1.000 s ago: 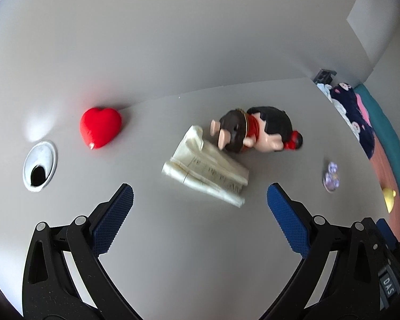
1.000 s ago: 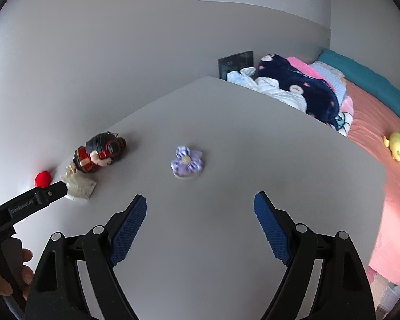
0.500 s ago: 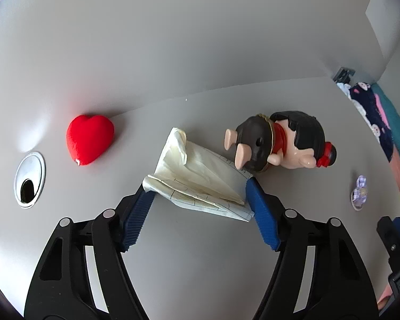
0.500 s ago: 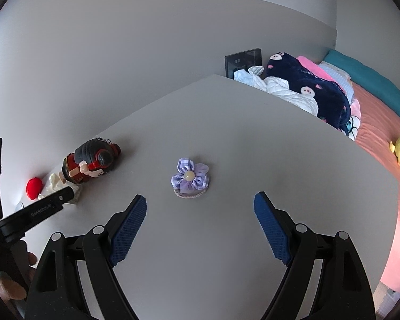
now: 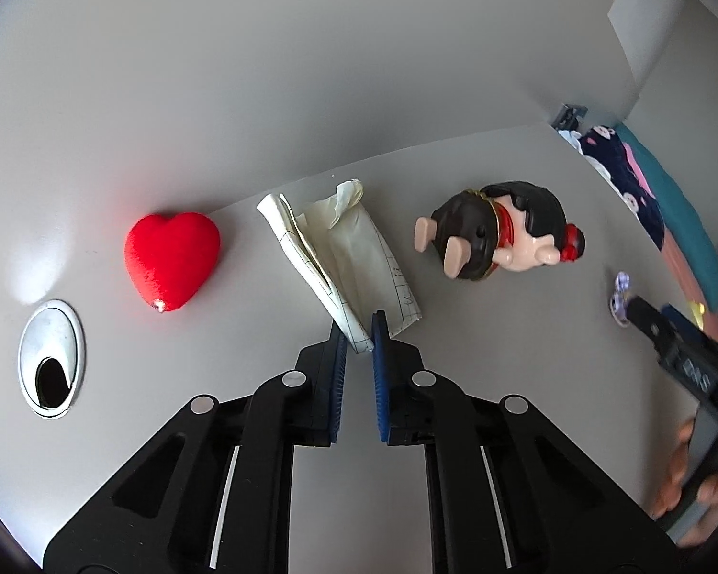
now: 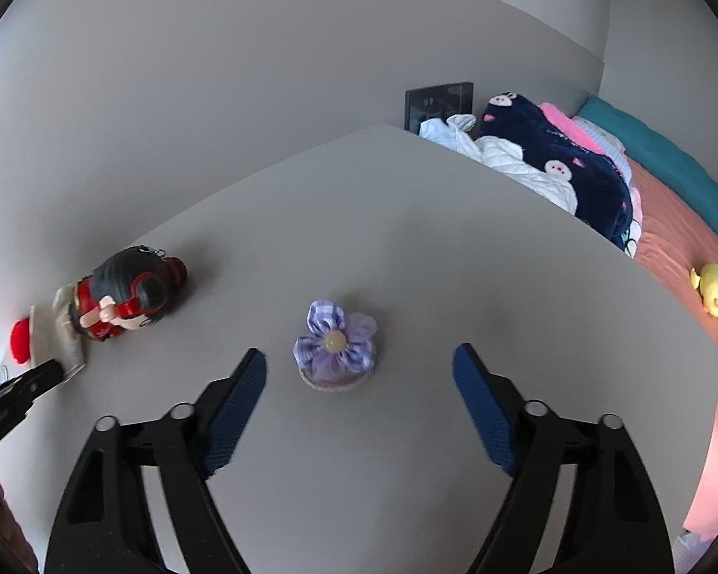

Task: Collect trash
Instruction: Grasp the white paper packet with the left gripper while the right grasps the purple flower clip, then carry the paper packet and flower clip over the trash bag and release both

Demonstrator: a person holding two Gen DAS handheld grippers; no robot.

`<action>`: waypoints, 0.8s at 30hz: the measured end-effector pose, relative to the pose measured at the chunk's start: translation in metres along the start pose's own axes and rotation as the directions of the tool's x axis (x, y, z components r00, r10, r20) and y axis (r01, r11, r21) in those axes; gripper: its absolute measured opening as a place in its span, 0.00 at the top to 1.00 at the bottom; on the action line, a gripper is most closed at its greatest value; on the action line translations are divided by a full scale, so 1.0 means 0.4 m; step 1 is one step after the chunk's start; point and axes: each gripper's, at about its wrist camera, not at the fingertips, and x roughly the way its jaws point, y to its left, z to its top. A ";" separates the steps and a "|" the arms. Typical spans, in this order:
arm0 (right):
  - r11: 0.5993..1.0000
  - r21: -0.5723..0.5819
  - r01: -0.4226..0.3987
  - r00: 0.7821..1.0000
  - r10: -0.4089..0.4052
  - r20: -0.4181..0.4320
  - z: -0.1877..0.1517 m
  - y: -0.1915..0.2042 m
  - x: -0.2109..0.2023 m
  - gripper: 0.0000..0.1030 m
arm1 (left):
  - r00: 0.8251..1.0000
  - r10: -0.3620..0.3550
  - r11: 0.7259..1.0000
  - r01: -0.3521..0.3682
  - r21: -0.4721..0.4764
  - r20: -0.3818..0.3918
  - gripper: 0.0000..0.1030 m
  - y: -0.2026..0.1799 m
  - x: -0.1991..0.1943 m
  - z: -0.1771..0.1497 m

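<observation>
Cream paper [image 5: 354, 258] ruled with thin dark lines, a bright red heart [image 5: 171, 253], a lilac checked fabric flower [image 6: 334, 342] with a yellow centre, blue pads [image 6: 237, 406], all on the plain grey bench [image 6: 407, 248].

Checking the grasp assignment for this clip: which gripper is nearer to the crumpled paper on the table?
Left. The left gripper is shut on the near corner of the crumpled paper. The right gripper hovers open near the purple flower hair tie, well off past the doll.
</observation>
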 end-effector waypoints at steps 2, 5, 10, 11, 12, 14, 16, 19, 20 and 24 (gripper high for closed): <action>1.000 -0.026 0.016 1.000 -0.016 -0.013 0.009 0.013 0.017 0.35 | 1.000 -0.008 1.000 0.008 0.006 0.002 0.90 0.009 -0.004 -0.004; 0.999 -0.045 0.029 0.999 -0.030 -0.032 0.018 0.023 0.040 0.43 | 1.000 -0.021 1.000 0.021 0.014 0.002 0.90 0.014 -0.002 -0.001; 1.000 -0.022 -0.007 0.997 0.005 -0.074 0.019 0.018 0.048 0.81 | 0.998 -0.049 0.998 0.048 0.042 0.030 0.93 0.017 -0.021 -0.005; 1.000 -0.010 -0.017 0.997 0.017 -0.078 0.015 0.015 0.045 0.81 | 0.998 -0.047 0.997 0.045 0.056 0.039 0.93 0.013 -0.027 -0.006; 1.000 -0.003 -0.024 0.997 0.024 -0.079 0.011 0.013 0.042 0.82 | 0.998 -0.045 0.997 0.042 0.068 0.048 0.94 0.005 -0.032 -0.008; 0.999 0.013 -0.030 0.997 0.031 -0.075 -0.001 0.005 0.028 0.82 | 0.997 -0.043 0.996 0.037 0.087 0.059 0.94 -0.007 -0.044 -0.015; 0.999 0.025 -0.041 0.996 0.043 -0.074 -0.010 0.000 0.014 0.82 | 0.997 -0.048 0.995 0.042 0.095 0.064 0.94 -0.015 -0.057 -0.024; 0.999 0.026 -0.047 0.997 0.049 -0.064 -0.030 -0.007 -0.024 0.82 | 0.996 -0.048 0.994 0.040 0.103 0.071 0.94 -0.027 -0.079 -0.041; 0.999 0.025 -0.049 0.997 0.050 -0.058 -0.037 -0.010 -0.039 0.82 | 0.996 -0.047 0.994 0.040 0.104 0.072 0.94 -0.033 -0.085 -0.045; 0.997 0.039 -0.062 0.997 0.063 -0.036 -0.065 -0.033 -0.113 0.82 | 0.995 -0.054 0.992 0.043 0.123 0.088 0.94 -0.062 -0.122 -0.069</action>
